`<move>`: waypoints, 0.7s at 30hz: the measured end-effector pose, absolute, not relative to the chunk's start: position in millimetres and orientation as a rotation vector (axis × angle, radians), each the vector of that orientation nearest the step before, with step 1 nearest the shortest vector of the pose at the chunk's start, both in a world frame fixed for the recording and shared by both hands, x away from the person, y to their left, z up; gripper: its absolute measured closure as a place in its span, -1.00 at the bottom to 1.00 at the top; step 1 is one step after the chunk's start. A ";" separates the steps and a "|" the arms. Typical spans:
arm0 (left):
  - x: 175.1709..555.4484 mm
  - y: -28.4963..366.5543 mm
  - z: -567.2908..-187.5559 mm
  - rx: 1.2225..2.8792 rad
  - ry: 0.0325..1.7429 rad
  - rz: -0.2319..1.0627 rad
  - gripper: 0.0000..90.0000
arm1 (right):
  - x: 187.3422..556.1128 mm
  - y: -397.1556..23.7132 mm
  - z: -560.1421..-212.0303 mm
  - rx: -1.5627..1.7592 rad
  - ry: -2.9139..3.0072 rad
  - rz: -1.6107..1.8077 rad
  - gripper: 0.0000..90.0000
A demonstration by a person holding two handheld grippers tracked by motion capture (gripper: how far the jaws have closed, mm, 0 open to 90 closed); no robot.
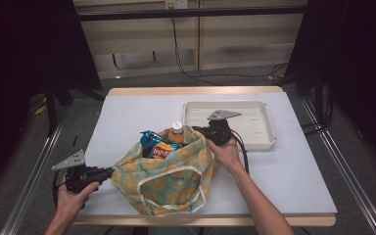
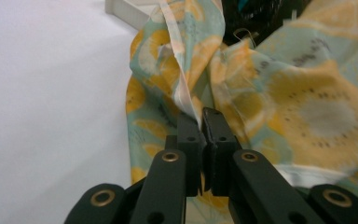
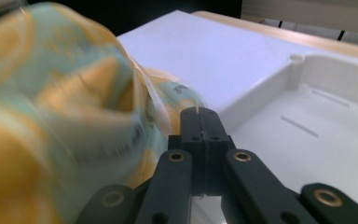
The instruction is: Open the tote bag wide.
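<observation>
A cloth bag [image 1: 169, 176] printed with yellow citrus slices on pale green sits near the table's front edge, its mouth open. Inside it stand a bottle with a white cap [image 1: 177, 127] and snack packets [image 1: 157, 145]. My left gripper [image 1: 111, 171] pinches the bag's left rim; in the left gripper view its jaws [image 2: 201, 122] are shut on a fold of the cloth [image 2: 186, 88]. My right gripper [image 1: 201, 130] grips the bag's right rim; in the right gripper view the jaws [image 3: 199, 112] are closed against the fabric [image 3: 74, 107].
A shallow white tray [image 1: 269, 128] lies at the table's back right, just behind my right gripper; its rim [image 3: 265, 88] is close in the right gripper view. The white tabletop [image 1: 127, 112] extends left and behind the bag. Cables trail on the floor beyond.
</observation>
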State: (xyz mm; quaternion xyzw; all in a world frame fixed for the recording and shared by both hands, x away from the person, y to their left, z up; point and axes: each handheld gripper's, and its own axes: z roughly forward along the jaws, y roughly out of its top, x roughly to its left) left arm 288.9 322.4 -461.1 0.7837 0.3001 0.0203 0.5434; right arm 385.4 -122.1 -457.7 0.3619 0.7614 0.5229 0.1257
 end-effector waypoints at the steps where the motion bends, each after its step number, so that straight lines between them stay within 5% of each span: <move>1: 287.4 323.0 -464.4 1.860 0.722 0.044 0.92 | 384.5 -123.9 -460.2 1.061 2.222 1.527 1.00; 5: 284.3 325.5 -473.3 1.841 0.744 0.026 0.88 | 381.4 -127.2 -463.8 1.059 2.242 1.510 0.97; 12: 279.2 323.3 -454.4 1.815 0.713 0.081 0.58 | 375.0 -137.2 -442.1 1.039 2.183 1.536 0.57; 21: 269.9 324.9 -421.6 1.756 0.676 0.158 0.29 | 347.7 -151.5 -402.1 0.951 2.135 1.595 0.44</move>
